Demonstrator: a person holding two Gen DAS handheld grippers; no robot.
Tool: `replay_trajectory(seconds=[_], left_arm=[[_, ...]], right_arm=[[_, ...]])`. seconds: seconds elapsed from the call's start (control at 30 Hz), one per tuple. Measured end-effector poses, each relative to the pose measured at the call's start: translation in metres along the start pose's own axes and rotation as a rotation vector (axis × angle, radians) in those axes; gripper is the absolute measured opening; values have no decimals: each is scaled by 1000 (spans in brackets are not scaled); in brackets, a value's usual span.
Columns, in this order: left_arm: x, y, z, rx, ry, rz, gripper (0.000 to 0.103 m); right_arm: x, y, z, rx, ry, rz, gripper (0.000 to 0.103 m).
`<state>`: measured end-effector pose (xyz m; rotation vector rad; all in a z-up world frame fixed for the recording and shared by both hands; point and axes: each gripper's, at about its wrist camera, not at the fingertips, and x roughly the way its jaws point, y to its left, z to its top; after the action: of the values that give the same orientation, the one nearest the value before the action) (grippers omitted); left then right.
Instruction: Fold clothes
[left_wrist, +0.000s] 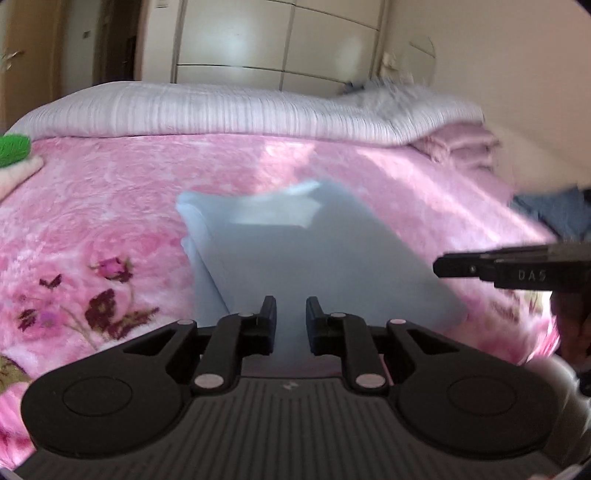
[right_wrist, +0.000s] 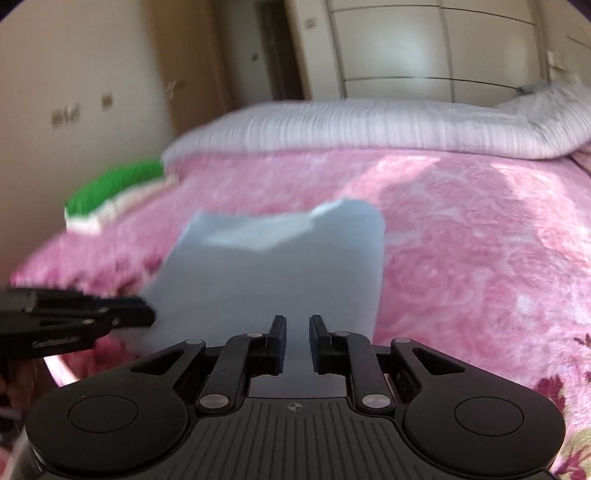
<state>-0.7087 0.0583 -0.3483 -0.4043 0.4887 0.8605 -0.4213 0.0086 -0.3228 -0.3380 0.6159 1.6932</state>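
Pink bedspread under blue shirt; left gripper and right gripper narrowly parted, empty; risk: snagging bedspread.

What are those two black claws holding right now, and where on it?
Nothing, it seems. Both the left gripper and the right gripper have their jaws apart, poised over the near edge of the light blue cloth on the pink blanket.

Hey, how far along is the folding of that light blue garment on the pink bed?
The light blue garment already lies as a compact folded rectangle on the pink blanket. The left gripper and right gripper both stand open just above its near edge, gripping nothing. A green folded item sits at the bed's edge. Whether another fold is left, I cannot tell; the views are blurred.
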Motion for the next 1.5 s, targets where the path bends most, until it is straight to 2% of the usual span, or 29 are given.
replay_trajectory(seconds=[0.03, 0.13, 0.2, 0.27, 0.33, 0.5, 0.7, 0.87, 1.0, 1.1, 1.27, 1.37, 1.5], left_arm=[[3, 2, 2, -3, 16, 9, 15], [7, 11, 10, -38, 44, 6, 15], [7, 22, 23, -95, 45, -17, 16], [13, 35, 39, -147, 44, -26, 22], [23, 46, 58, -166, 37, -33, 23], [64, 56, 96, -90, 26, -66, 22], [132, 65, 94, 17, 135, 66, 21], [144, 78, 80, -21, 131, 60, 25], [140, 79, 83, -28, 130, 64, 25], [124, 72, 89, -18, 85, 101, 18], [67, 55, 87, -63, 21, 19, 18], [44, 38, 68, -56, 53, -35, 18], [55, 31, 33, -82, 135, 22, 16]], right_arm=[[4, -5, 3, 23, 8, 1, 16], [19, -12, 7, 35, 111, -1, 16], [19, -16, 15, 21, 127, 24, 17], [21, -26, 32, 23, 126, 41, 17], [27, -37, 50, 15, 124, 50, 18], [63, -53, 92, -100, 107, 3, 19], [132, -60, 108, -135, 107, -29, 19], [178, -68, 104, -136, 168, -69, 19], [177, -68, 104, -140, 168, -81, 19], [166, -62, 105, -154, 166, -99, 19], [114, -39, 99, -187, 137, -76, 19], [94, -27, 81, -189, 139, -76, 19], [80, -14, 52, -178, 166, -94, 19]])
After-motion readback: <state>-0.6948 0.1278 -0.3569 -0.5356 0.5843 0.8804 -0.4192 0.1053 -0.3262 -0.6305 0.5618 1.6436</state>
